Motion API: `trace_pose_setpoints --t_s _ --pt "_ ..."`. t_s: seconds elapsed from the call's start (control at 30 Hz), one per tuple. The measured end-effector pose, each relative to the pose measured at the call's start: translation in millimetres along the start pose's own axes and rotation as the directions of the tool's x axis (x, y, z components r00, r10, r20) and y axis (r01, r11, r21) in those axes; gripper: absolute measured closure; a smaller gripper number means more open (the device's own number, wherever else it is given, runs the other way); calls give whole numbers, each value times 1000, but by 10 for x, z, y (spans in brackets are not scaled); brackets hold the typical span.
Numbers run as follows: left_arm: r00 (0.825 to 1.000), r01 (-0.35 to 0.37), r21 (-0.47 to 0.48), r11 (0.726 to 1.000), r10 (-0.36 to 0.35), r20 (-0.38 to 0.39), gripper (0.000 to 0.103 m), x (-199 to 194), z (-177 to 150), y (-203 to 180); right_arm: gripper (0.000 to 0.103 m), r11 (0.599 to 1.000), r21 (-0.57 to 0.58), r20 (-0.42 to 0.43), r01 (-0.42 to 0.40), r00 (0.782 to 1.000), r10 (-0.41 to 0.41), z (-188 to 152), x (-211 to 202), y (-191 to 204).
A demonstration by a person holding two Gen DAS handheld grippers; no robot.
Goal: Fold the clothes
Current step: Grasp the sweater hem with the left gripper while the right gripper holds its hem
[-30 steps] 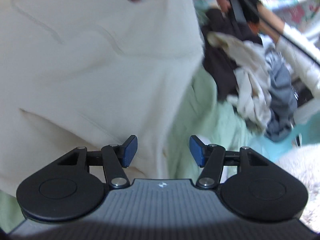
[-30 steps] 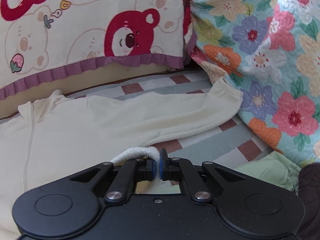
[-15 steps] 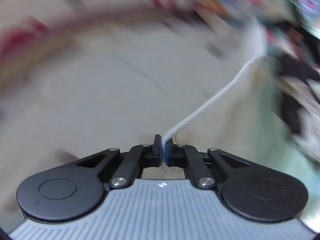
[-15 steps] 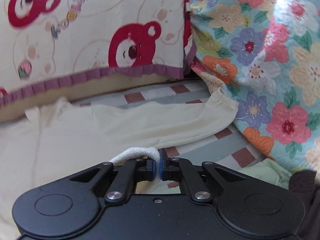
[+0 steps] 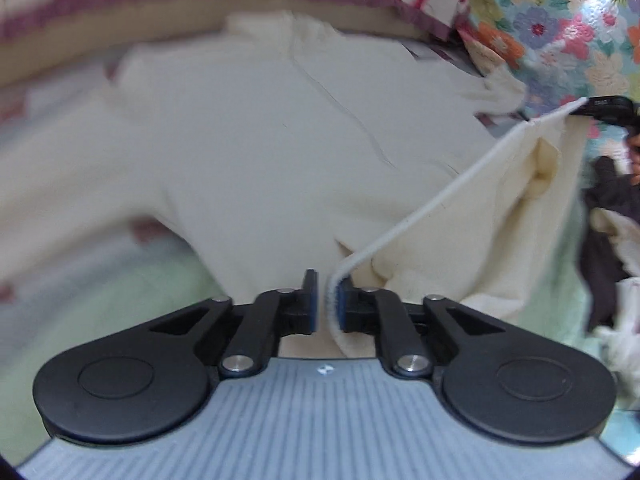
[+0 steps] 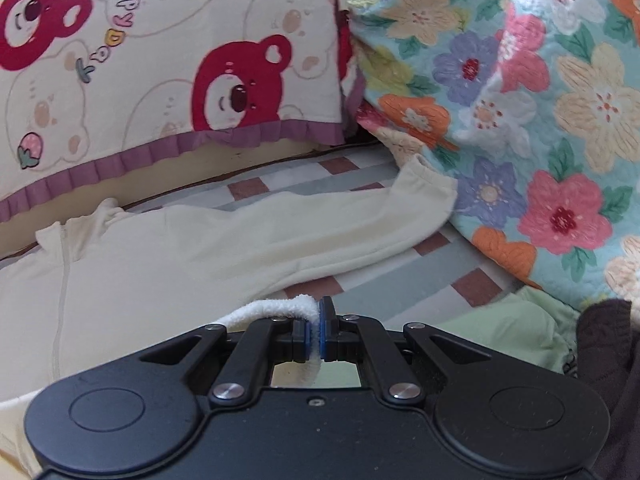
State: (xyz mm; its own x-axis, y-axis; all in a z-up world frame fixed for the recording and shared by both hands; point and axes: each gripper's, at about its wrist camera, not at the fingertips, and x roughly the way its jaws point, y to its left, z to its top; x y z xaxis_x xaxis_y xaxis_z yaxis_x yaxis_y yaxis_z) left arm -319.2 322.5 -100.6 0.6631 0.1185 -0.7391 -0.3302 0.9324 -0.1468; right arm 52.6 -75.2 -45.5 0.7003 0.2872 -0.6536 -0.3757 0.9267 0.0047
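Observation:
A cream zip-front garment (image 5: 260, 140) lies spread flat on the bed, its collar toward the pillow. My left gripper (image 5: 328, 300) is shut on the garment's white hem (image 5: 440, 196), which lies against the right pad with a thin slit beside the left pad. That hem runs taut up to the right gripper (image 5: 600, 106) at the right edge. In the right wrist view the right gripper (image 6: 317, 336) is shut on the fuzzy hem corner. Beyond it lie the garment (image 6: 160, 264) and its long sleeve (image 6: 420, 200), stretched to the right.
A bear-print pillow (image 6: 160, 60) stands at the back and a floral quilt (image 6: 540, 120) is heaped on the right. The checked sheet (image 6: 460, 276) shows beside the sleeve. A pale green cloth (image 6: 508, 328) and dark clothes (image 6: 608, 360) lie near right.
My left gripper was open a second ago; it has since shut on the hem and swung to face the pillow. The garment has settled flatter. The right gripper has kept its hold.

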Motion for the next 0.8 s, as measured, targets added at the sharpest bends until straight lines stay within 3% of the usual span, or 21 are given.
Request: trace_pose_setpoints --t_s 0.03,0.1,0.13,0.2,0.23,0.27,0.3,0.33,0.4,0.43,0.53,0.67,0.8 --pt "991 -109 81 991 103 81 98 -75 57 -75 100 1000 -9 3 -11 1000 11 5 2 45" --pt "934 -319 208 925 269 234 98 -140 156 -226 100 999 -26 7 -32 999 33 0 18 137" --pt "896 -407 252 878 331 295 98 -120 197 -295 100 999 -34 6 -40 999 40 -14 33 184" --pt "927 -356 230 906 312 208 98 85 305 -234 100 998 -49 -10 -33 999 32 -53 99 261" --pt "960 -272 129 954 259 107 96 203 302 -89 100 998 -47 -21 -28 999 27 -75 140 276" --pt "982 -187 6 982 187 6 95 322 293 68 100 999 -42 -33 -22 999 21 -97 182 283" --pt "992 -109 -125 986 99 -85 95 442 283 226 100 999 -36 -42 -16 999 15 -114 217 278" --pt "987 -41 -259 965 -1 -162 95 561 274 384 100 999 -31 -49 -8 999 7 -127 249 269" --pt "983 27 -444 895 -105 -152 91 559 176 608 100 1000 -15 -63 10 998 -11 -140 304 224" --pt "980 55 -484 873 -139 -139 87 520 147 672 100 1000 -3 -70 13 997 -13 -142 326 193" --pt "976 101 -540 836 -189 -109 70 316 86 764 100 999 43 -86 3 996 0 -138 379 116" --pt "959 190 -605 774 -279 -56 62 167 -37 744 100 999 54 -85 -3 996 8 -161 409 118" --pt "928 282 -658 698 -373 3 61 82 -164 675 99 999 40 -85 -14 996 17 -201 419 163"
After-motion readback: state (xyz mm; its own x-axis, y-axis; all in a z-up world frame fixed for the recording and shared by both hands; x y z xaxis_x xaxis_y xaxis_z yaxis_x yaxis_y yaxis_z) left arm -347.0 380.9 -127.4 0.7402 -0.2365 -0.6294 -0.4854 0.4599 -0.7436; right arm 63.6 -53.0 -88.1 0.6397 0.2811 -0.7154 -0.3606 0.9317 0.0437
